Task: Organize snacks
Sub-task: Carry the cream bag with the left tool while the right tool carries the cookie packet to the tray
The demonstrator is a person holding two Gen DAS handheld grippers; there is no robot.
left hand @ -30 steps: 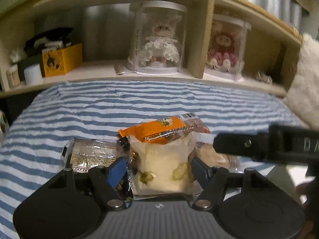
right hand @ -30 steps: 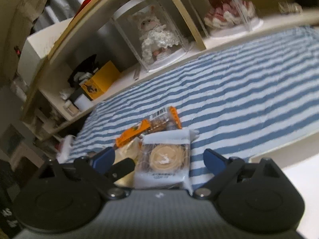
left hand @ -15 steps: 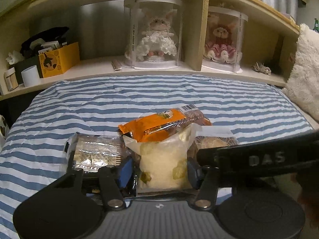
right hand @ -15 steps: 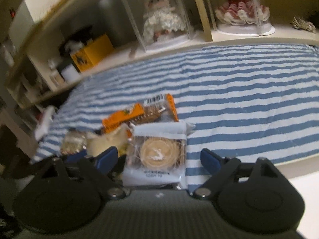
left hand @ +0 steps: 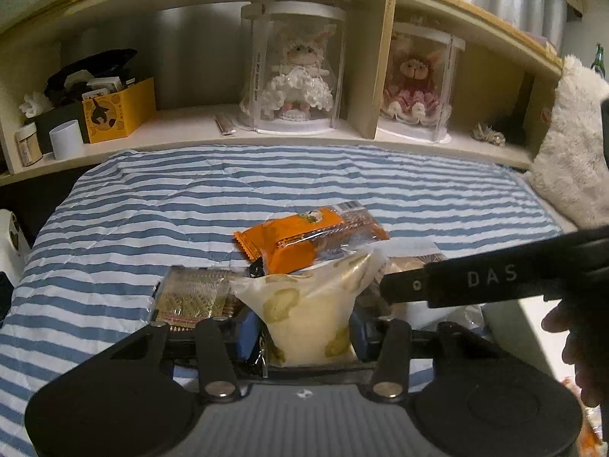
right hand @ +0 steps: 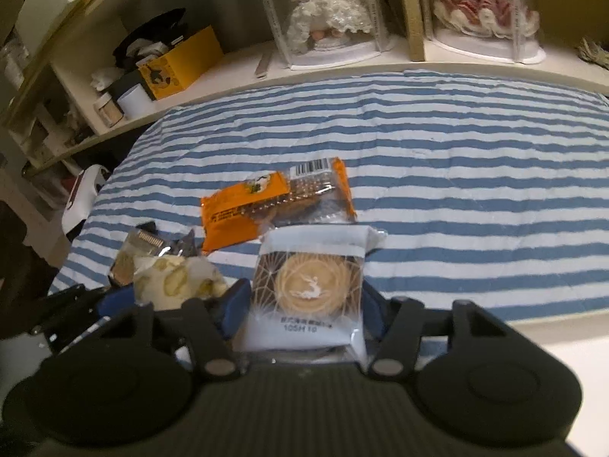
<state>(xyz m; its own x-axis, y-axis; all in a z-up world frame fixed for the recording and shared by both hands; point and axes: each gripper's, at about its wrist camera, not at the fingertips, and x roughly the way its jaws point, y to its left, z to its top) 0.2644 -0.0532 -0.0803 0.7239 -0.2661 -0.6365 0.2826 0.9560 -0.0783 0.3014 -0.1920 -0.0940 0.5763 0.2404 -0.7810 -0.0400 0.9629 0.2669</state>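
Evidently both pickups are under way at once. The snacks lie in a small cluster on the near part of the striped bed cover (left hand: 266, 175), with a shelf (left hand: 190, 129) of boxed dolls along its far side.

In the left wrist view, the left hand-held gripper (left hand: 304, 333) has its blue pads on either side of a cream snack pouch (left hand: 308, 316), and its jaws are closing; the pads look to be touching the pouch's sides, which bulge up between them. Just left of the pouch lies a gold-patterned packet (left hand: 190, 295), and on the far side an orange wrapper (left hand: 293, 240).

In the right wrist view, the right hand-held gripper (right hand: 304, 310) straddles a pale packet holding a round pastry (right hand: 308, 297). Its jaws are closing too, and the pads sit right at the packet's edges, though whether they already press is hard to tell. The orange wrapper lies just beyond it, touching or slightly under its far edge.

The step in hand appears to be the grasp itself, one snack to each hand-held gripper. The next move likely calls for a firm but gentle squeeze, since both packets look soft and crinkly, then a straight lift so the neighbouring wrappers are not dragged along. Where the snacks are meant to go is not shown in either view.
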